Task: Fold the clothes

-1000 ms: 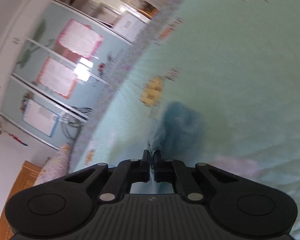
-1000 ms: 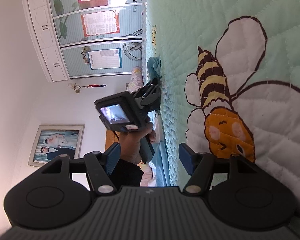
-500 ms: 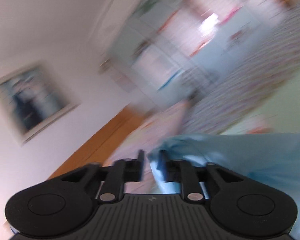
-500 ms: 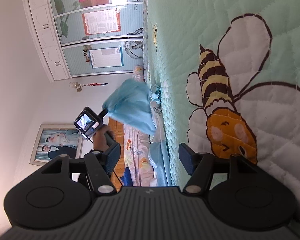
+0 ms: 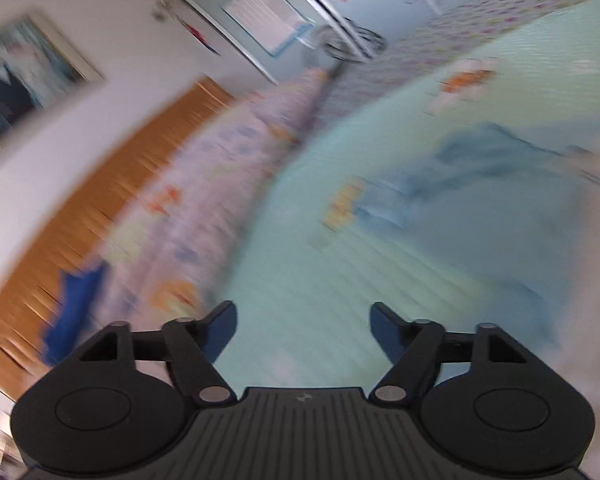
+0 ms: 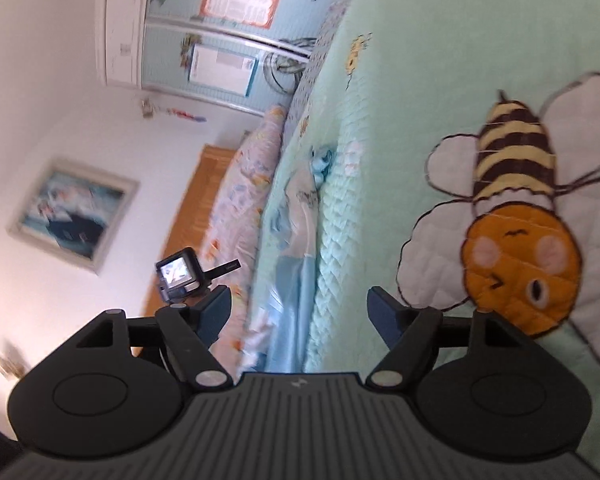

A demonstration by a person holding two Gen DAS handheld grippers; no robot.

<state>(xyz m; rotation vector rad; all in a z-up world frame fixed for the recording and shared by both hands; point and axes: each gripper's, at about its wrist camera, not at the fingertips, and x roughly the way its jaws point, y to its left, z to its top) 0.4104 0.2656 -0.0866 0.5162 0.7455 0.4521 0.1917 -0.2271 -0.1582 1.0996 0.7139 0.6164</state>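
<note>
The left gripper [image 5: 303,326] has its jaws opening wide with nothing between them, above the mint-green quilted bedspread [image 5: 324,280]. The crumpled light-blue cloth garment [image 5: 472,172] lies loose on that bedspread ahead. The right gripper [image 6: 299,312], jaws also opening and empty, hangs beside an appliquéd striped bee [image 6: 516,208].

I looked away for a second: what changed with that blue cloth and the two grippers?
The left gripper let go of the blue cloth, which it had pinched and swung up; the cloth now lies on the quilt, and the jaws are opening, empty. The right gripper stayed empty over the bee, jaws also opening.
</note>
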